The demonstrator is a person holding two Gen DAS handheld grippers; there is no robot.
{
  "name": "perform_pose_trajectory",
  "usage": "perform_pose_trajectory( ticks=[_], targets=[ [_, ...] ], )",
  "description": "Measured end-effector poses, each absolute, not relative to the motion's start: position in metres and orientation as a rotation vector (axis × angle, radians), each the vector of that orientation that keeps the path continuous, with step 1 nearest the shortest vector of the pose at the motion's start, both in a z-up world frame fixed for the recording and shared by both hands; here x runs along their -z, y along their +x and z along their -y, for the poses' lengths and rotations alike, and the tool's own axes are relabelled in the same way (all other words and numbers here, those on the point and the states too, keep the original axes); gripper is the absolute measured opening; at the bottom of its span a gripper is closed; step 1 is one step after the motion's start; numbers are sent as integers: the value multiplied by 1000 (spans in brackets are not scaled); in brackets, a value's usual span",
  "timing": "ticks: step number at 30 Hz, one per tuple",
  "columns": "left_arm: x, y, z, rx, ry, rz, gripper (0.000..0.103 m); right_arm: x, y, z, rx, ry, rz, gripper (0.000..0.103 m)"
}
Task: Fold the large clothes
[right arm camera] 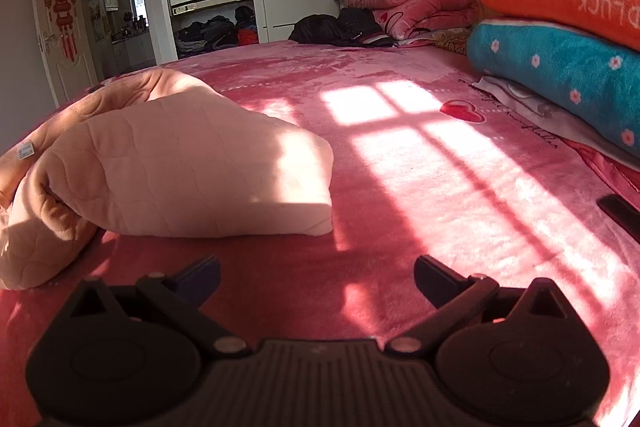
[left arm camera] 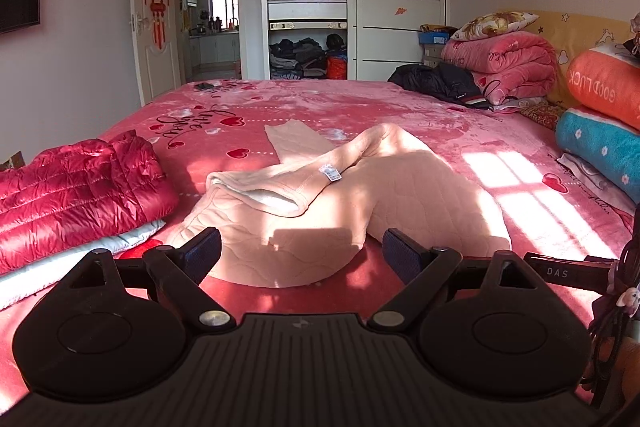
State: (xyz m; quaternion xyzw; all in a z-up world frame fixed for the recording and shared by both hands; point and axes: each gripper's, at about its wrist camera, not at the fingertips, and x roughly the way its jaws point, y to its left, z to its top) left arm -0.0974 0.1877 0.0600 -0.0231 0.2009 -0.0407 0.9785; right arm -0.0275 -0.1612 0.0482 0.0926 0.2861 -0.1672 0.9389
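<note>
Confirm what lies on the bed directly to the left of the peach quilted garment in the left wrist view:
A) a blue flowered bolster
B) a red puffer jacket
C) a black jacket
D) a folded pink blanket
B: the red puffer jacket lies at the left edge of the bed, beside the peach quilted garment; the other items sit toward the far right by the headboard.

"GOOD LUCK" on the orange bolster (left arm camera: 604,87); "DAS" on a black bar (left arm camera: 560,271).

peach quilted garment (left arm camera: 304,211) | crumpled, partly folded | lying on pink bedspread (left arm camera: 400,115)
</note>
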Motion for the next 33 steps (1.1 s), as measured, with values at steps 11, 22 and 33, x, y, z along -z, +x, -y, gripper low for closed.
perform_pose_trajectory(
  ticks=[11,22,33],
  targets=[
    [-120,-206,-263,39,-43,-293,103,-136,-64,115,314,99,-505,102],
    [-148,-223,-238,23,-60,-215,103,-209,-96,93,314,51,-407,102],
    [-176,-203,-175,19,-31,-146,103,-256,-138,88,396,-87,-310,102]
  ],
)
